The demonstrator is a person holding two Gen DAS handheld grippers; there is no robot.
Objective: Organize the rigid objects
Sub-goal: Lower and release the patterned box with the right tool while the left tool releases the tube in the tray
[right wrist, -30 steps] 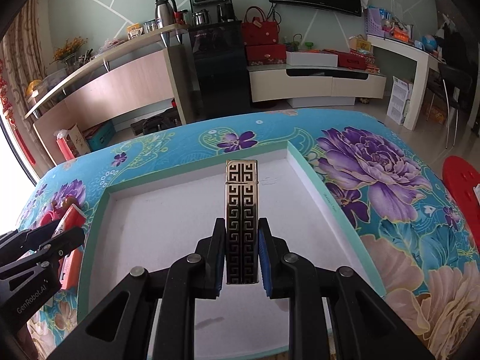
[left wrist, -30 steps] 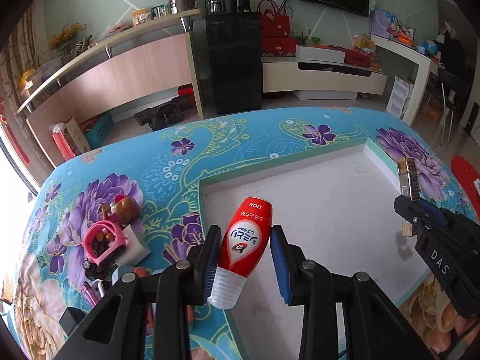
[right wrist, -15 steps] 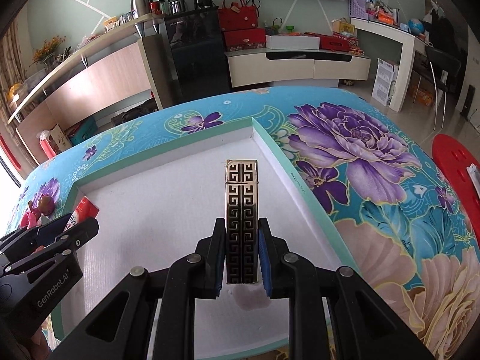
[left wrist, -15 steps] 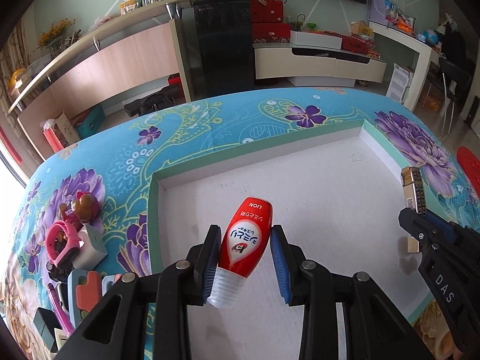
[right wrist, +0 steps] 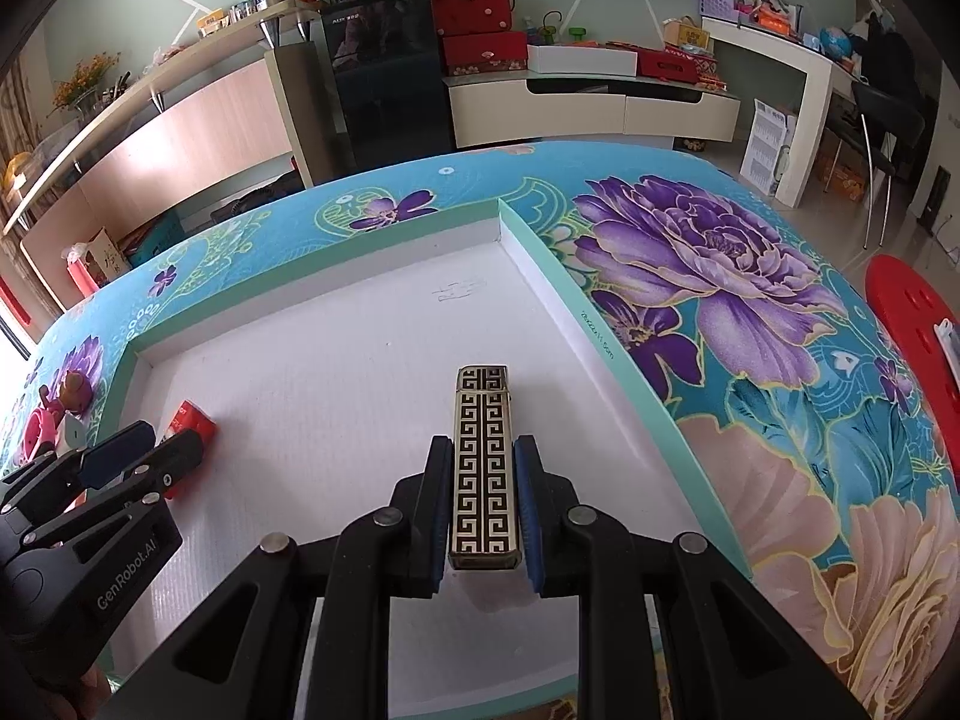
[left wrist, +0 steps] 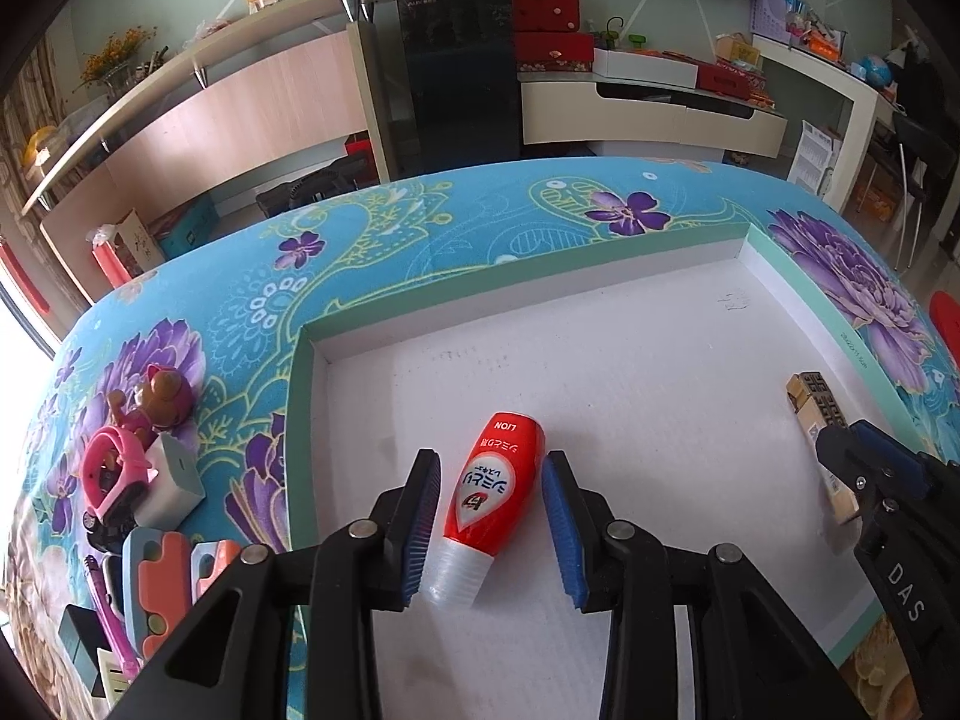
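Note:
A red LION bottle (left wrist: 489, 495) with a clear cap lies on the white floor of the shallow tray (left wrist: 630, 360), between the fingers of my left gripper (left wrist: 491, 519). The jaws stand apart with gaps on both sides of the bottle. My right gripper (right wrist: 483, 495) holds a gold lighter with a black key pattern (right wrist: 485, 468), low over the tray's right side, with the pads close against it. The lighter (left wrist: 819, 420) and right gripper (left wrist: 864, 468) also show in the left wrist view. The left gripper (right wrist: 129, 459) and bottle (right wrist: 189, 420) show at the left of the right wrist view.
The tray's green rim (right wrist: 606, 324) sits on a blue floral tablecloth (right wrist: 750, 276). Left of the tray lie a pink toy watch (left wrist: 114, 468), a dog figure (left wrist: 159, 399), a white cube (left wrist: 174, 483), an orange-and-blue piece (left wrist: 159, 570) and other small items.
Both grippers moved down and forward into the tray. My left gripper's jaws opened and the red bottle now lies on the tray floor. The lighter has come down to the tray floor.

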